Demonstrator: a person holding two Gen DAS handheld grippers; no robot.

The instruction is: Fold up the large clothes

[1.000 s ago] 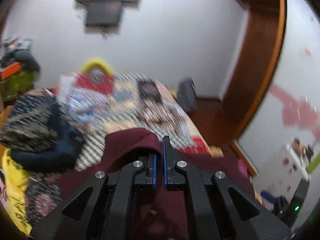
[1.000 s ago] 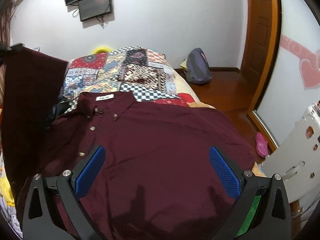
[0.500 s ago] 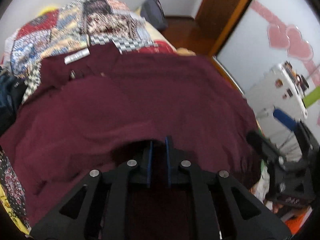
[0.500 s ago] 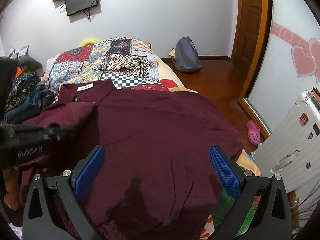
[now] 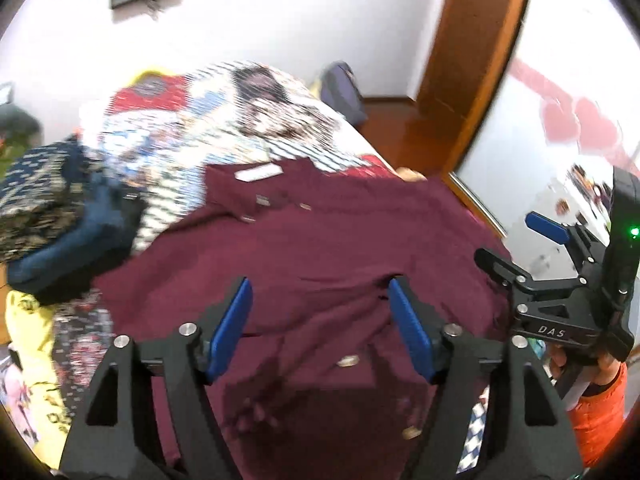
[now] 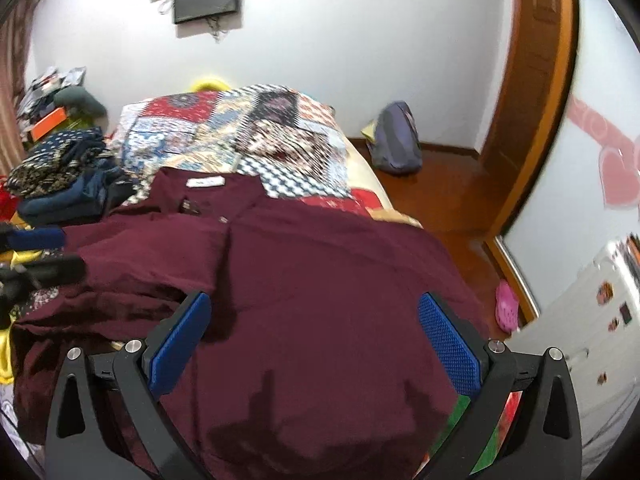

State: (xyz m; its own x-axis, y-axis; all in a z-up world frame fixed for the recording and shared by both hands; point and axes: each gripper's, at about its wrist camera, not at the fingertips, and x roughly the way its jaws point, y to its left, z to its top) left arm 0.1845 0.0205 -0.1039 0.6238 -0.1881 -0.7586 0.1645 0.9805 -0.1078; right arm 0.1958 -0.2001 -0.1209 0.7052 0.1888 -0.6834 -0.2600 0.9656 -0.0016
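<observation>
Left tongs: my blue pads have just been opening and now stand wide apart; nothing is pinched, cloth lies below the gap.
Right tongs: I see them spread wide, holding nothing, over the shirt's near hem.
Maroon shirt: spread on the bed directly ahead of both tongs, collar and white label at the far end, left side folded inward in a rumpled layer.
Patchwork bedspread: beyond the collar, far from my tongs.
Clothes pile: dark patterned garments, left of the shirt.
Backpack: on the floor, far right.
</observation>
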